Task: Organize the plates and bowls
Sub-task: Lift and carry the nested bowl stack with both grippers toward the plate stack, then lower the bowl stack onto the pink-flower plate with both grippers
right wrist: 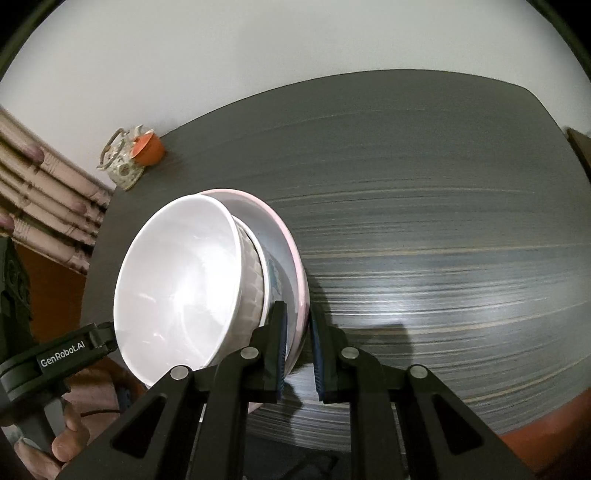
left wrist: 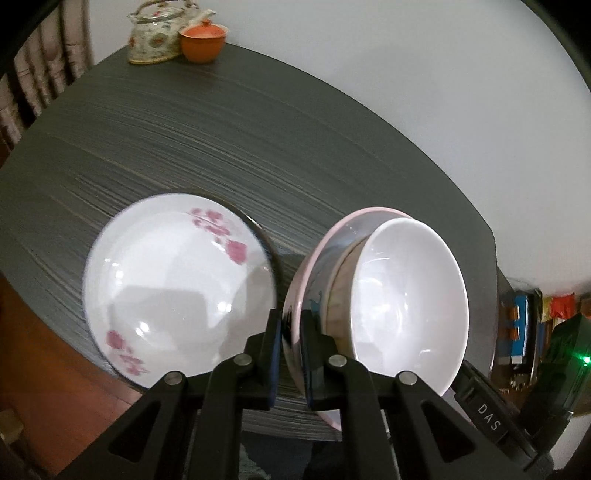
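A pink-rimmed plate carries a white bowl on the dark table. My left gripper is shut on the plate's rim at one side. My right gripper grips the same plate at the opposite rim, with the bowl to its left. A white plate with pink flowers lies on the table left of my left gripper, untouched.
A patterned teapot and an orange lidded cup stand at the table's far corner; they also show in the right wrist view, teapot and cup. A chair back stands left of the table.
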`<state>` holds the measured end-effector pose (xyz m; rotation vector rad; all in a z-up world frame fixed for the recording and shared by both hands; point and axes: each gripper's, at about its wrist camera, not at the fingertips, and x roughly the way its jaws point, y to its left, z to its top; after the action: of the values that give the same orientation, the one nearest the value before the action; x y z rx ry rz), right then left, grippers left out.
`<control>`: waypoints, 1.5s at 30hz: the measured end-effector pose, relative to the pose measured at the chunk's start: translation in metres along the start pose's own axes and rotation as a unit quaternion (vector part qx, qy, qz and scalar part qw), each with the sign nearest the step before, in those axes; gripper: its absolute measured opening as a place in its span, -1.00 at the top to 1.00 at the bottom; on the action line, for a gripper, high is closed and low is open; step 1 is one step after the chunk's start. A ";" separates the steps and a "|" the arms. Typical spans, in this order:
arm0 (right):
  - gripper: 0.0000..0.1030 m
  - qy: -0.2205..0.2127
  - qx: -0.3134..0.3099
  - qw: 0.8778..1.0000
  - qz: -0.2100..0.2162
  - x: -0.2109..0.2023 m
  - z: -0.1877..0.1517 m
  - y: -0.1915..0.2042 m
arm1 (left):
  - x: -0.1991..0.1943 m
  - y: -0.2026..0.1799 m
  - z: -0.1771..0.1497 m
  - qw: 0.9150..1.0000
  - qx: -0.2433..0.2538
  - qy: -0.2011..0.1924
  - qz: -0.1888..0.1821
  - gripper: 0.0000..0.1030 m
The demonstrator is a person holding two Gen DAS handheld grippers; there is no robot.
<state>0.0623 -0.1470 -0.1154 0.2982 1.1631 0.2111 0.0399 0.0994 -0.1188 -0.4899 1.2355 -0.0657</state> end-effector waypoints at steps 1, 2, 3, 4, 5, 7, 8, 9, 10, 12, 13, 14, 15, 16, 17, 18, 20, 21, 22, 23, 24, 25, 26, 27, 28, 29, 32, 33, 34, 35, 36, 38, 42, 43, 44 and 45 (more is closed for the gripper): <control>0.73 0.001 -0.006 1.000 0.003 0.001 0.001 0.005 | -0.005 0.006 0.002 1.000 -0.005 -0.004 0.002 0.85; 0.73 0.001 -0.010 1.000 0.005 0.001 0.002 0.010 | -0.008 0.010 0.003 1.000 -0.007 -0.006 0.003 0.85; 0.73 0.001 -0.016 1.000 0.007 0.002 0.002 0.016 | -0.013 0.017 0.005 1.000 -0.011 -0.009 0.006 0.85; 0.73 0.002 -0.021 1.000 0.010 0.002 0.003 0.022 | -0.017 0.023 0.007 1.000 -0.016 -0.013 0.007 0.85; 0.73 0.003 -0.026 1.000 0.014 0.002 0.004 0.028 | -0.021 0.028 0.008 1.000 -0.020 -0.015 0.009 0.85; 0.73 0.006 -0.035 0.999 0.020 0.003 0.005 0.038 | -0.027 0.038 0.011 0.999 -0.028 -0.021 0.012 0.85; 0.73 0.007 -0.040 0.999 0.021 0.004 0.005 0.043 | -0.029 0.041 0.011 0.999 -0.030 -0.024 0.014 0.85; 0.73 0.008 -0.045 0.999 0.024 0.004 0.006 0.050 | -0.033 0.047 0.012 0.999 -0.035 -0.027 0.016 0.85; 0.73 0.009 -0.050 0.998 0.025 0.005 0.006 0.056 | -0.035 0.051 0.011 0.999 -0.038 -0.029 0.018 0.85; 0.73 0.010 -0.058 0.998 0.028 0.006 0.006 0.066 | -0.041 0.062 0.012 0.998 -0.045 -0.032 0.023 0.85; 0.73 0.011 -0.064 0.997 0.029 0.007 0.006 0.072 | -0.043 0.068 0.013 0.998 -0.048 -0.033 0.026 0.85; 0.73 0.013 -0.069 0.997 0.030 0.008 0.005 0.078 | -0.045 0.074 0.014 0.998 -0.050 -0.033 0.029 0.85; 0.73 0.014 -0.072 0.997 0.031 0.010 0.004 0.083 | -0.045 0.077 0.015 0.998 -0.052 -0.033 0.031 0.85; 0.73 0.017 -0.075 0.997 0.034 0.012 0.003 0.088 | -0.046 0.083 0.015 0.997 -0.056 -0.033 0.033 0.85; 0.73 0.020 -0.076 0.996 0.035 0.015 0.003 0.092 | -0.046 0.084 0.014 0.997 -0.058 -0.033 0.035 0.85; 0.73 0.024 -0.077 0.996 0.037 0.018 0.002 0.096 | -0.046 0.090 0.014 0.997 -0.062 -0.032 0.037 0.85; 0.73 0.030 -0.080 0.996 0.039 0.024 -0.001 0.104 | -0.046 0.098 0.012 0.996 -0.066 -0.032 0.041 0.85; 0.73 0.033 -0.081 0.995 0.039 0.028 -0.002 0.108 | -0.046 0.103 0.011 0.996 -0.069 -0.032 0.042 0.85; 0.73 0.035 -0.081 0.995 0.039 0.031 -0.003 0.111 | -0.045 0.108 0.011 0.996 -0.073 -0.031 0.041 0.85; 0.73 0.036 -0.082 0.995 0.041 0.034 -0.005 0.114 | -0.043 0.109 0.012 0.996 -0.074 -0.030 0.041 0.85; 0.73 0.036 -0.084 0.995 0.041 0.037 -0.005 0.119 | -0.043 0.112 0.012 0.996 -0.075 -0.028 0.041 0.85; 0.73 0.038 -0.086 0.995 0.040 0.040 -0.008 0.122 | -0.042 0.116 0.012 0.996 -0.077 -0.027 0.041 0.85; 0.73 0.040 -0.086 0.995 0.039 0.044 -0.008 0.125 | -0.041 0.119 0.012 0.996 -0.078 -0.025 0.041 0.85; 0.73 0.041 -0.087 0.995 0.039 0.046 -0.009 0.126 | -0.040 0.121 0.011 0.996 -0.079 -0.024 0.041 0.85; 0.73 0.043 -0.087 0.995 0.037 0.049 -0.010 0.127 | -0.038 0.118 0.009 0.996 -0.081 -0.023 0.041 0.85; 0.73 0.044 -0.087 0.995 0.036 0.050 -0.011 0.129 | -0.036 0.119 0.009 0.996 -0.082 -0.021 0.041 0.85; 0.73 0.047 -0.087 0.995 0.031 0.057 -0.014 0.132 | -0.033 0.123 0.009 0.995 -0.083 -0.020 0.042 0.85; 0.73 0.048 -0.086 0.995 0.029 0.059 -0.014 0.134 | -0.032 0.124 0.008 0.995 -0.083 -0.020 0.043 0.85; 0.73 0.049 -0.086 0.995 0.028 0.060 -0.015 0.135 | -0.031 0.124 0.009 0.995 -0.084 -0.021 0.042 0.84; 0.73 0.050 -0.087 0.995 0.026 0.062 -0.016 0.135 | -0.029 0.120 0.008 0.995 -0.083 -0.023 0.042 0.84; 0.73 0.050 -0.087 0.995 0.025 0.063 -0.016 0.137 | -0.029 0.120 0.008 0.995 -0.082 -0.024 0.041 0.84; 0.73 0.044 -0.089 0.995 0.024 0.064 -0.018 0.138 | -0.028 0.113 0.007 0.995 -0.083 -0.026 0.042 0.84; 0.72 0.037 -0.093 0.995 0.021 0.065 -0.019 0.141 | -0.034 0.113 0.008 0.995 -0.081 -0.027 0.041 0.84; 0.72 0.036 -0.094 0.995 0.021 0.066 -0.019 0.142 | -0.035 0.113 0.008 0.996 -0.081 -0.028 0.040 0.84; 0.72 0.035 -0.094 0.995 0.021 0.066 -0.020 0.142 | -0.034 0.113 0.005 0.996 -0.081 -0.028 0.040 0.84; 0.72 0.034 -0.095 0.995 0.020 0.066 -0.020 0.142 | -0.036 0.112 0.005 0.996 -0.081 -0.028 0.039 0.84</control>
<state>0.0676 0.0096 -0.1318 0.1482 1.1964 0.3669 0.0085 0.2127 -0.1299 -0.5790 1.2090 0.1155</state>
